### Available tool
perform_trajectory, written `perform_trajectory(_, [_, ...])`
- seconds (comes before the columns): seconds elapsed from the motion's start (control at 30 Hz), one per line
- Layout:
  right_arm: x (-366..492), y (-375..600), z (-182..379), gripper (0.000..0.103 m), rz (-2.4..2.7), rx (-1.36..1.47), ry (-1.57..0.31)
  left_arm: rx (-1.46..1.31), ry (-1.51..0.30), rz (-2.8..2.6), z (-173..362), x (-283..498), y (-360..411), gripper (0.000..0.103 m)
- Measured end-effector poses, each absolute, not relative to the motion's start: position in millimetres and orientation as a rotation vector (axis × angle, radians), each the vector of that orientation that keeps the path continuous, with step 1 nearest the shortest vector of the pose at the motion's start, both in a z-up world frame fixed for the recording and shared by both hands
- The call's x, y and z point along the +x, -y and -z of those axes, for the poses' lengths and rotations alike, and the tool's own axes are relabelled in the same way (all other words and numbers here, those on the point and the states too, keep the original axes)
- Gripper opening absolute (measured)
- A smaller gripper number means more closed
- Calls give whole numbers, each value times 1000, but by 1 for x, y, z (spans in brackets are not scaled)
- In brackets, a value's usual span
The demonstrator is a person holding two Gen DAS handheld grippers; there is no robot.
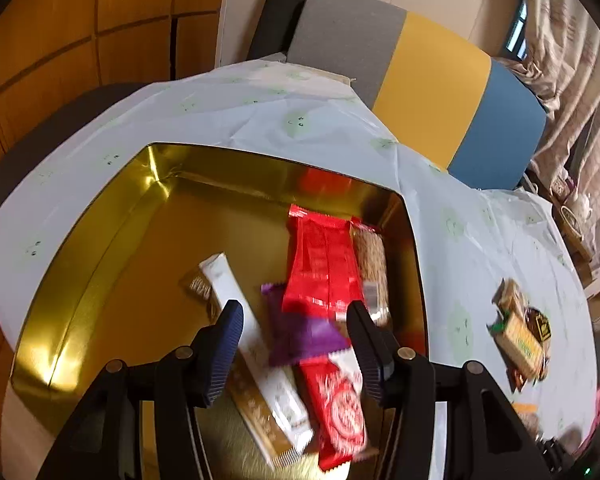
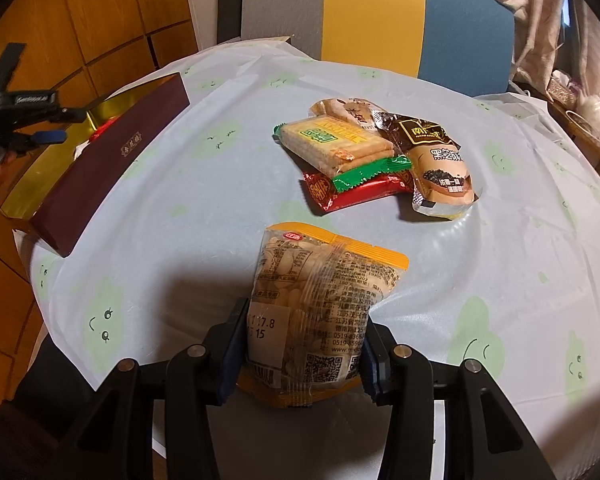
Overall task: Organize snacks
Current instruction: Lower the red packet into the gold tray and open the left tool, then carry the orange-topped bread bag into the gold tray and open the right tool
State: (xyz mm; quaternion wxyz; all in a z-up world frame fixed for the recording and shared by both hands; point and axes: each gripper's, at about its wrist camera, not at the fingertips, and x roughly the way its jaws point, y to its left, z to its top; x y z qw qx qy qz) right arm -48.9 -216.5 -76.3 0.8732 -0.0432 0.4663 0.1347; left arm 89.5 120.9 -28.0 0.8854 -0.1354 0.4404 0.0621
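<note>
A gold tin (image 1: 100, 240) holds several snacks: a long red packet (image 1: 324, 264), a blurred purple packet (image 1: 300, 332), a white and gold bar (image 1: 236, 308), a red wafer packet (image 1: 336, 400) and a nut packet (image 1: 374, 268). My left gripper (image 1: 295, 308) hangs open above them; the purple packet lies below its gap, touching neither pad. My right gripper (image 2: 304, 320) is shut on a yellow-edged peanut packet (image 2: 320, 280), held upright above the table. A pile of loose snacks lies beyond: a cracker packet (image 2: 332, 144), a brown sesame packet (image 2: 440, 164) and a red packet (image 2: 352, 192).
The pale cloth-covered table (image 2: 200, 200) carries the tin, whose maroon outer wall (image 2: 112, 160) shows at the left in the right wrist view. A grey, yellow and blue chair back (image 2: 372, 12) stands behind the table. Wooden panels sit at the left, curtains at the right.
</note>
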Motion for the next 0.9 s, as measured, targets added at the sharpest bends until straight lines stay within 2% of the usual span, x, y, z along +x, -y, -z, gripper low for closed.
perform_trajectory(0.37, [-51,216,76,49,-268,-91,-966,-207,-886,-172,23,42,-117,55])
perform_trajectory(0.9, [-45,203,72,48,-277,-94,-1034,-242,-885,-221,28,15,-144,55])
